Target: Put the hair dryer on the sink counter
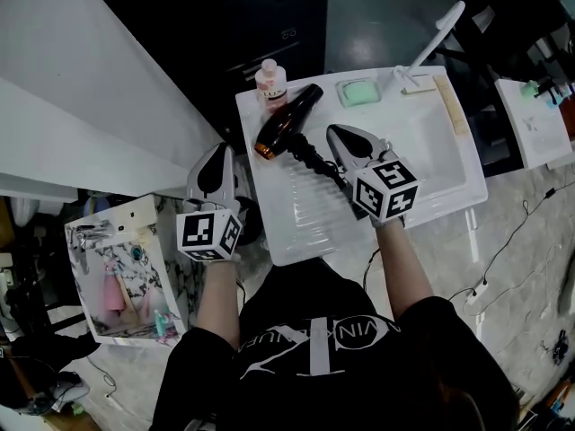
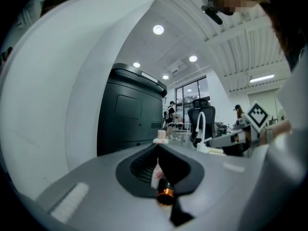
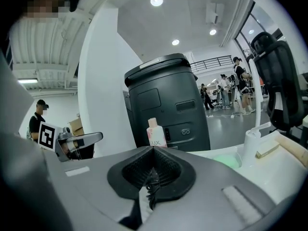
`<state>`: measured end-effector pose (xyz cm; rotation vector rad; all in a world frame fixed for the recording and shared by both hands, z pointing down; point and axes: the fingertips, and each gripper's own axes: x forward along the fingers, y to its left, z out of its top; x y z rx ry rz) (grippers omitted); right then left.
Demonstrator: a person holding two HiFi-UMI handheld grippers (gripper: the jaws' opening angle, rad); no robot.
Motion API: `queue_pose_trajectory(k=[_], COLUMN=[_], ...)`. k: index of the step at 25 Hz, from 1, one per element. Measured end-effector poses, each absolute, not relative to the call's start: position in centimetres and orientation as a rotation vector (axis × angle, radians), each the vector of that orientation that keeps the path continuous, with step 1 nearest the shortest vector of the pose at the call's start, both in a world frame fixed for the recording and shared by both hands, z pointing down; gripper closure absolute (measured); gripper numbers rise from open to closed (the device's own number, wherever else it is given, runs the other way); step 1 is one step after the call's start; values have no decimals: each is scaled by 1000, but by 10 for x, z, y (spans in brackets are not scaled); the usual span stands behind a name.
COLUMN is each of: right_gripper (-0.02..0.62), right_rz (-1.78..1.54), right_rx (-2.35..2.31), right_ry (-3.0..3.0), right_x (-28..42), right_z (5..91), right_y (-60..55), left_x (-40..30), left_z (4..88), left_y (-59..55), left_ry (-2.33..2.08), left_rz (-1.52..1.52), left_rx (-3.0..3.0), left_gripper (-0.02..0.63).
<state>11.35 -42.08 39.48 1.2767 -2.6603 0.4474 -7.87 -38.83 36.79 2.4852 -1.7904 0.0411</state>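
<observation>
While both grippers hang clenched and empty, the left gripper (image 1: 220, 153) is beside the white sink counter (image 1: 314, 227). On it lies the hair dryer (image 1: 287, 119). The right gripper (image 1: 335, 134) should lift straight, without snagging the coiled cord (image 1: 314, 162). A dark cabinet (image 1: 269, 16) stands behind.

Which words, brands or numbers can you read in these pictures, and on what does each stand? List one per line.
"LUX": on the pink bottle at the back of the sink counter.
White print across the person's black shirt: creased and stretched, not readable with certainty.
Small pale mark on the dark cabinet behind the sink: too small to read.
</observation>
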Motion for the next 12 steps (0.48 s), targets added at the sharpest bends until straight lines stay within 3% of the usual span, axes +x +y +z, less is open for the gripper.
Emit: queue_pose_trajectory(k=[12], right_gripper=[592], right_rz=[429], right_rx=[1358], right_ry=[-2732], right_x=[129], right_z=[368], right_y=[-424], left_x=[-86], left_z=[345], left_y=[-390], left_ry=[-1850], left_rz=[17], left_rx=[2499], left_gripper=[606])
